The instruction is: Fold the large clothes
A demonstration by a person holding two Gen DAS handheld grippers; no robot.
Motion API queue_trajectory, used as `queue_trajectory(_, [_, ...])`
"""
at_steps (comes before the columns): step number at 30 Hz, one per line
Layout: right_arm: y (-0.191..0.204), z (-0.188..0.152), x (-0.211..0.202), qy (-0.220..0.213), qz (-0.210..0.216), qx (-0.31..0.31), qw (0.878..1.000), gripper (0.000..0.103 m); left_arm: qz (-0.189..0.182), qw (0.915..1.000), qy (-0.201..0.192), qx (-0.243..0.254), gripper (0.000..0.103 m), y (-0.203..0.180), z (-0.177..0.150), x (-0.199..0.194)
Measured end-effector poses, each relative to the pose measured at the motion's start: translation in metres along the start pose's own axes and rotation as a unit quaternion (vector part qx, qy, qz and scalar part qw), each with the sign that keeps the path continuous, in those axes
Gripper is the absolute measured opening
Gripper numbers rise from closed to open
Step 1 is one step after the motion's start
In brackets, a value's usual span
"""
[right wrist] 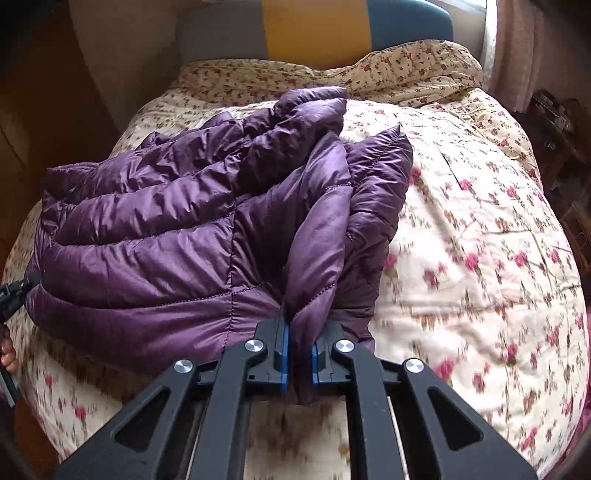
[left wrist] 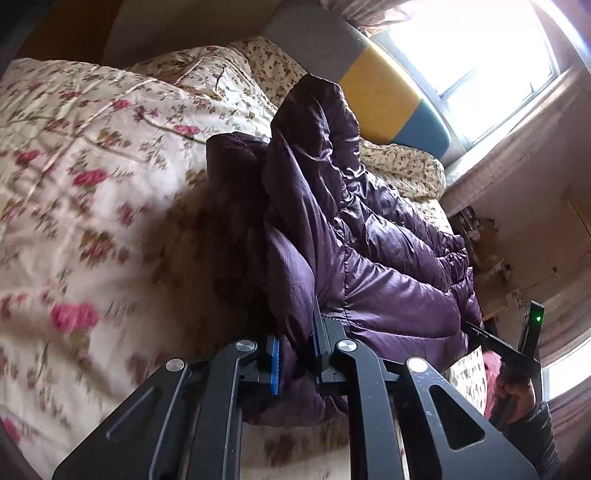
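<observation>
Left wrist view: the left gripper (left wrist: 295,363) has its blue-padded jaws drawn close on a bunched fold of the purple quilted down jacket (left wrist: 369,229); fabric fills the narrow gap between the pads. Beyond the fingertips the jacket rises in a crumpled heap, one puffed section standing tallest directly ahead. To the left of the claw lies the floral quilt (left wrist: 92,177), motion-blurred. Far ahead and to the right stand a headboard (left wrist: 373,88) with grey, yellow and blue panels and a bright window (left wrist: 480,55). At lower right the other gripper (left wrist: 517,343) shows a green light, with the person's hand (left wrist: 517,397) on its handle.

Right wrist view: the right gripper (right wrist: 299,350) is likewise nearly closed, pinching a hem fold of the jacket (right wrist: 166,221) between its blue pads. The garment's bulk spreads ahead and to the left of the claw, lying on the quilt (right wrist: 480,240), which extends bare to the right. The headboard (right wrist: 314,29) stands far ahead. The left gripper (right wrist: 14,291) touches the jacket's left edge.
</observation>
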State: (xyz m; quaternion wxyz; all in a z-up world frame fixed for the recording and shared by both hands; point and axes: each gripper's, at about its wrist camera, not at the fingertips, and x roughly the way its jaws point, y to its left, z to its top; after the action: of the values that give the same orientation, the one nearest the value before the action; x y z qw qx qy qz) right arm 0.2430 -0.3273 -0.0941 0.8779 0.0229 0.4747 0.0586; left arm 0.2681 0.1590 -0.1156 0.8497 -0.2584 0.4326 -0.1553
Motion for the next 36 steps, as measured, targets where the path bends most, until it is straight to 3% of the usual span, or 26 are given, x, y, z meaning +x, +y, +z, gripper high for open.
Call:
queue_trajectory(13, [0.035, -0.112, -0.068, 0.027, -0.013, -0.056, 0.998, 0.007, -0.009, 0.9998, 0.015, 0.012, 0.012, -0.002, -0.094, -0.074])
queue_trajectory(19, [0.049, -0.139, -0.083, 0.029, -0.027, -0.069, 0.997, 0.008, -0.001, 0.9996, 0.021, 0.020, 0.012, -0.004, -0.123, -0.097])
queue_trajectory(20, [0.051, -0.140, -0.085, 0.027, -0.031, -0.071, 0.997, 0.011, 0.005, 0.9995, 0.020, 0.022, 0.013, -0.006, -0.122, -0.098])
queue_trajectory(22, [0.051, -0.139, -0.087, 0.022, -0.043, -0.066, 0.997, 0.023, 0.017, 0.9995, 0.014, 0.024, 0.025, -0.007, -0.117, -0.102])
queue_trajectory(24, [0.051, -0.134, -0.090, 0.012, -0.043, -0.061, 0.997, 0.042, 0.022, 0.9995, -0.011, 0.020, 0.062, -0.005, -0.108, -0.110])
queue_trajectory(26, [0.055, -0.129, -0.094, -0.001, -0.046, -0.059, 0.997, 0.045, 0.018, 0.9993, -0.031, 0.013, 0.064, -0.005, -0.099, -0.118])
queue_trajectory(28, [0.056, -0.122, -0.095, -0.012, -0.047, -0.051, 0.997, 0.056, 0.011, 0.9990, -0.044, 0.003, 0.064, -0.004, -0.083, -0.118])
queue_trajectory(33, [0.057, -0.085, -0.085, -0.041, -0.044, -0.025, 0.998, 0.069, 0.009, 0.9986, -0.050, -0.014, 0.064, -0.009, -0.049, -0.098])
queue_trajectory(36, [0.046, -0.058, -0.071, -0.049, -0.030, 0.013, 0.998, 0.070, 0.011, 0.9985, -0.049, -0.024, 0.064, -0.012, -0.029, -0.082])
